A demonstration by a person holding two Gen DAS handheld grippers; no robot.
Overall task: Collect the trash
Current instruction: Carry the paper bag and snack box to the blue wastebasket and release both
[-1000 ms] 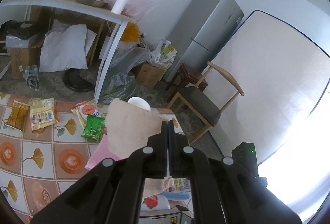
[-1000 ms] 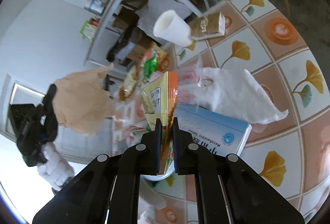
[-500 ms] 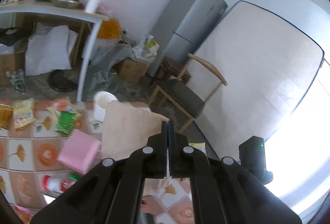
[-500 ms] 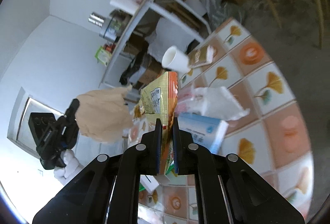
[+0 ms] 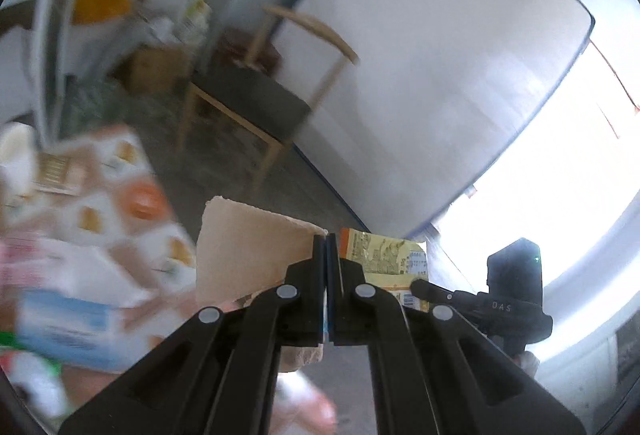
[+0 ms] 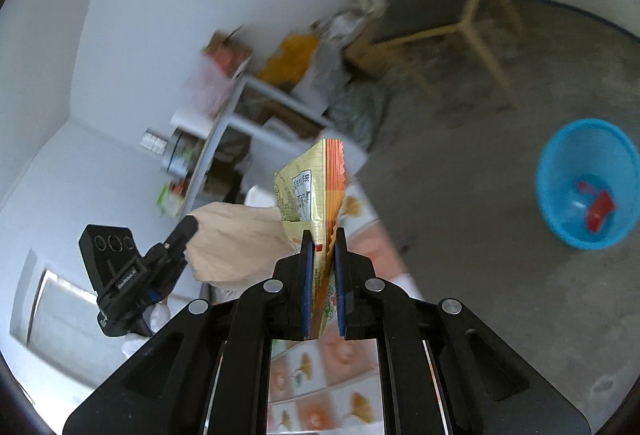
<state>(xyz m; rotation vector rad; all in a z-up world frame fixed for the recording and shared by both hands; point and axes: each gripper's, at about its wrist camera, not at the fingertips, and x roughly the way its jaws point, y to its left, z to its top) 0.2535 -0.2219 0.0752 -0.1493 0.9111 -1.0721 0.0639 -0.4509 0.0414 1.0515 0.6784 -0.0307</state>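
yellow snack wrapper (image 6: 316,191), crinkled with an orange edge, sticks up from the right gripper (image 6: 323,235), clamped between its pads. brown paper napkin (image 5: 248,251) hangs pinched in the left gripper (image 5: 326,241). both are held above the floor, blue bin (image 6: 584,183) off to the right.

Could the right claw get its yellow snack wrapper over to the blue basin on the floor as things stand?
Probably yes. The right claw is shut on the yellow snack wrapper, and only bare floor shows between it and the blue basin, which stands open-topped. The wooden chair stands well off that path.
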